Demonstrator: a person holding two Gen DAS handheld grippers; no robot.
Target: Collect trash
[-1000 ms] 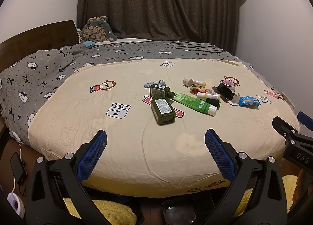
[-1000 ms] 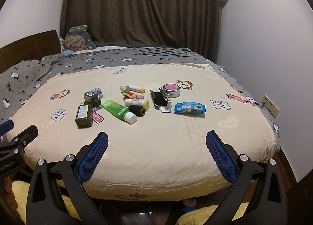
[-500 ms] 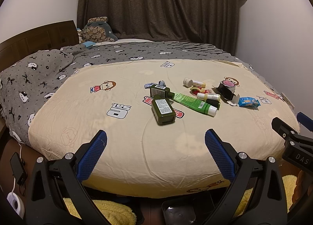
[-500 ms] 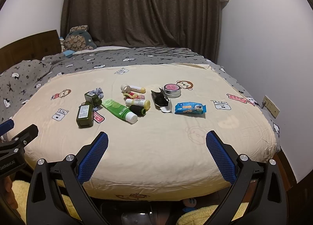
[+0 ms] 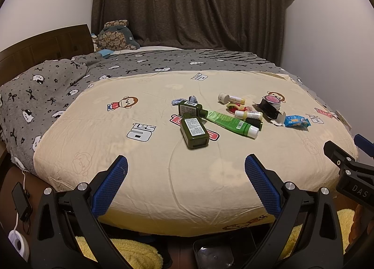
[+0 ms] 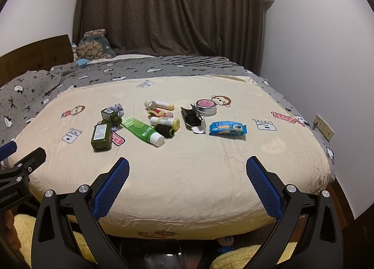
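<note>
Several items lie scattered in the middle of the cream bed sheet [image 5: 116, 142] [image 6: 210, 163]. Two dark green bottles [image 5: 194, 130] [image 6: 101, 134] lie beside a bright green tube [image 5: 231, 123] [image 6: 143, 130]. Further right are a small white-and-yellow tube [image 6: 164, 121], a black torn carton [image 5: 268, 110] [image 6: 192, 117], a round tin with a pink lid [image 6: 205, 106] and a blue snack packet [image 5: 295, 122] [image 6: 227, 128]. My left gripper [image 5: 185, 167] and right gripper [image 6: 187, 168] are both open and empty, at the near edge of the bed, well short of the items.
A grey patterned blanket [image 5: 46, 82] covers the left and far side of the bed. A plush pillow [image 5: 115, 36] rests by the wooden headboard [image 5: 42, 43], in front of dark curtains [image 5: 187, 5]. Yellow towels [image 5: 131, 253] and a dark bin [image 5: 213, 253] sit on the floor below.
Both views have shifted only slightly; the grippers stay open and the items on the bed have not moved.
</note>
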